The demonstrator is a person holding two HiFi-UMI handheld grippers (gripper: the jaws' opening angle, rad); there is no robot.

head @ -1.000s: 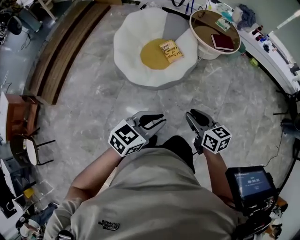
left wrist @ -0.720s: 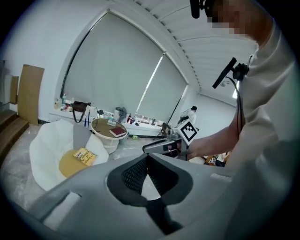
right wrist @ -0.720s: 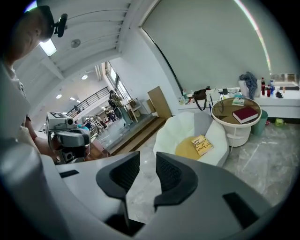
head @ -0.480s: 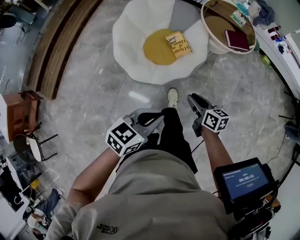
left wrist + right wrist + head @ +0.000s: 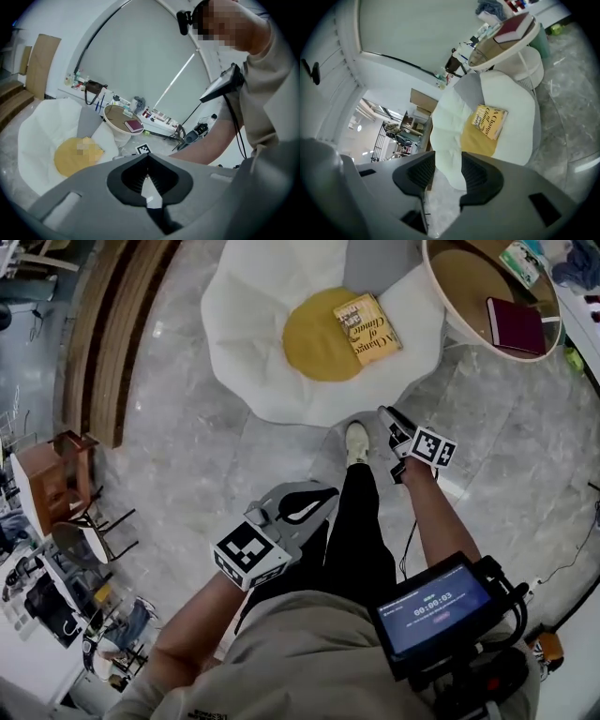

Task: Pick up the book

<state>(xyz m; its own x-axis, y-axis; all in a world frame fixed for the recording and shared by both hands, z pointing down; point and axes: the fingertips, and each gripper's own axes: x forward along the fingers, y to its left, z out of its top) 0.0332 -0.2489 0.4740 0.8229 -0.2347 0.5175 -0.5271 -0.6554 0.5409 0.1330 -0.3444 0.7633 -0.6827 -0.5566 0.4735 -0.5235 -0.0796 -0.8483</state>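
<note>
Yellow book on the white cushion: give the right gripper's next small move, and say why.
Probably carry the right gripper forward over the white cushion toward the yellow book. The gripper hangs short of the cushion's near edge, while the book lies flat on its yellow centre. The gripper's jaws have just been opening, with nothing between them.

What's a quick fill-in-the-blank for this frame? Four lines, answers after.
1. The yellow book lies on the ____ cushion in the middle of the white seat.
2. The dark red book lies on the round ____, right of the seat in the head view.
3. The head view shows ____ books in all.
4. Between the jaws of the left gripper there is ____.

Missing words: yellow; table; two; nothing.
</note>
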